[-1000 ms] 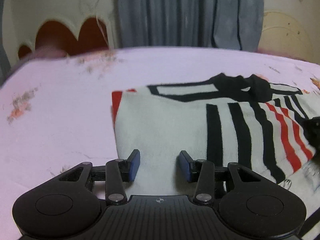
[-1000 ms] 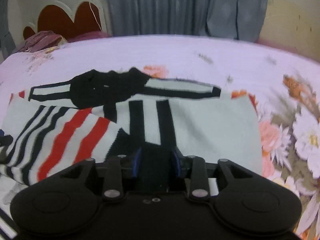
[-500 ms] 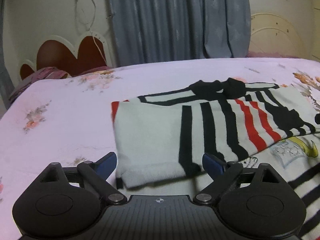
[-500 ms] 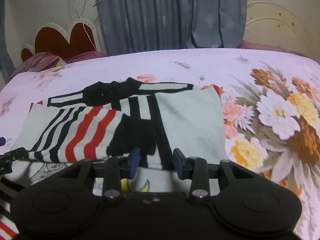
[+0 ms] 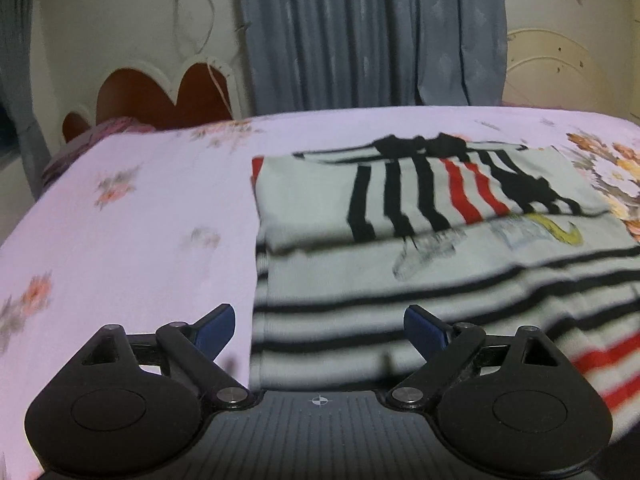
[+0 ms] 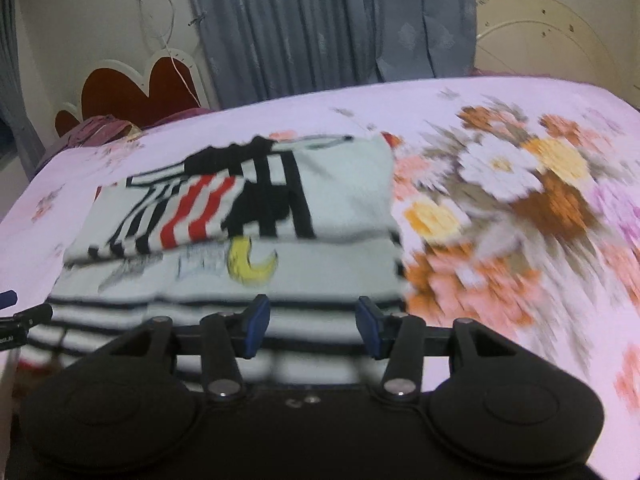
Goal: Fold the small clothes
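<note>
Pulling back with fingers spread and empty, the left hand-held gripper point(image 5: 318, 330) and the right hand-held gripper point(image 6: 313, 326) now hover over the near hem of the striped shirt point(image 5: 440, 264); a second ago both were closing on its sleeves. Those sleeves point(image 6: 192, 208) lie folded across the chest, so the sleeve step looks done and a hem-to-collar fold likely follows. Bare bed sheet point(image 5: 132, 248) lies to the left, floral sheet point(image 6: 520, 208) to the right.
</note>
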